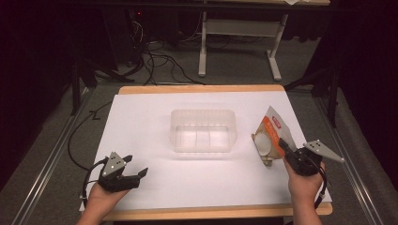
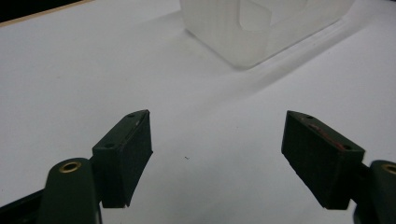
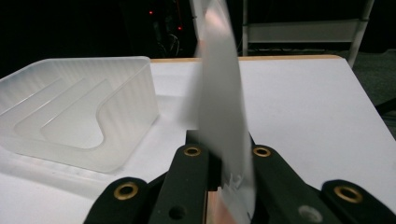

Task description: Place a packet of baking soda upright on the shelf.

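Orange-and-white pouch (image 1: 271,136) clamped upright in right gripper (image 1: 285,149) jaws — left gripper (image 1: 135,168) jaws wide, bare.

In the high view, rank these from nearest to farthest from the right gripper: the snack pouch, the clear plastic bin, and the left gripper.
1. snack pouch: clamped in the right gripper, standing at the table's right side.
2. clear plastic bin: mid-table, to the pouch's left, apart from it.
3. left gripper: near the table's front left corner, jaws open over the white sheet.
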The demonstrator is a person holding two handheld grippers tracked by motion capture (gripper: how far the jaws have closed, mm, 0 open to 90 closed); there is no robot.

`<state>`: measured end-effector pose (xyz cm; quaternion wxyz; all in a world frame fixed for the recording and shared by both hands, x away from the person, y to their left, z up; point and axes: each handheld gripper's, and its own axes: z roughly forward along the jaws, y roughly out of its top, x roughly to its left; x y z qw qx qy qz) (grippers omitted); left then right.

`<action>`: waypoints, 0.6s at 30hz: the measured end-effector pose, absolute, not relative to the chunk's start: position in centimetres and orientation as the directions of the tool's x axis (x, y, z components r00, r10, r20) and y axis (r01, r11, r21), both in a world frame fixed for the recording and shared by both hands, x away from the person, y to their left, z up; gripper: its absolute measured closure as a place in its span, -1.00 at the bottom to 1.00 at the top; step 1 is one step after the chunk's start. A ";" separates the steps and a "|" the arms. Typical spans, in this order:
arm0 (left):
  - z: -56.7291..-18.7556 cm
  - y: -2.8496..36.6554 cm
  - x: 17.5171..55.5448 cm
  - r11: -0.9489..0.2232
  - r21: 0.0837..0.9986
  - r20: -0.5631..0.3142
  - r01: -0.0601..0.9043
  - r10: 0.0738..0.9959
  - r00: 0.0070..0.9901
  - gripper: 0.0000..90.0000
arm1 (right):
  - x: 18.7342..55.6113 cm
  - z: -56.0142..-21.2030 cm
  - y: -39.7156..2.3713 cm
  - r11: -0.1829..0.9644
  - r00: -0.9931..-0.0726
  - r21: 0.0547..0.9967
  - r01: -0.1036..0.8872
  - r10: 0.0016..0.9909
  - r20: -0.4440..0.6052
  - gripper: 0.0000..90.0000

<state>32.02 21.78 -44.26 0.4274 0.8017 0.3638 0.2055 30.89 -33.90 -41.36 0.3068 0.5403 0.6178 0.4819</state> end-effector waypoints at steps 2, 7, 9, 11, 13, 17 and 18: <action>-44.2 21.8 32.0 -0.371 0.834 0.019 0.407 0.758 0.652 -0.45 | 30.9 -41.2 -33.6 -0.026 -0.234 0.929 0.369 0.965 0.120 1.00; -44.3 21.9 32.1 -0.365 0.834 0.015 0.413 0.763 0.646 -0.45 | 30.6 -40.7 -33.0 0.000 -0.228 0.937 0.350 0.970 0.085 1.00; -44.3 21.8 32.1 -0.365 0.834 0.015 0.413 0.764 0.646 -0.45 | 30.4 -40.5 -32.8 0.024 -0.228 0.939 0.342 0.972 0.058 1.00; -44.2 21.8 32.0 -0.369 0.835 0.019 0.409 0.762 0.647 -0.45 | 30.3 -40.4 -32.8 0.030 -0.225 0.941 0.337 0.973 0.049 1.00; -44.2 21.8 31.9 -0.370 0.836 0.023 0.406 0.762 0.647 -0.45 | 30.1 -40.2 -32.8 0.033 -0.225 0.944 0.327 0.973 0.044 1.00; -44.0 21.9 31.8 -0.358 0.842 0.020 0.404 0.768 0.640 -0.45 | 29.8 -40.0 -32.7 0.034 -0.224 0.947 0.318 0.974 0.040 1.00; -44.0 22.0 31.8 -0.358 0.842 0.021 0.404 0.769 0.639 -0.45 | 29.6 -39.9 -32.7 0.035 -0.223 0.949 0.313 0.974 0.038 1.00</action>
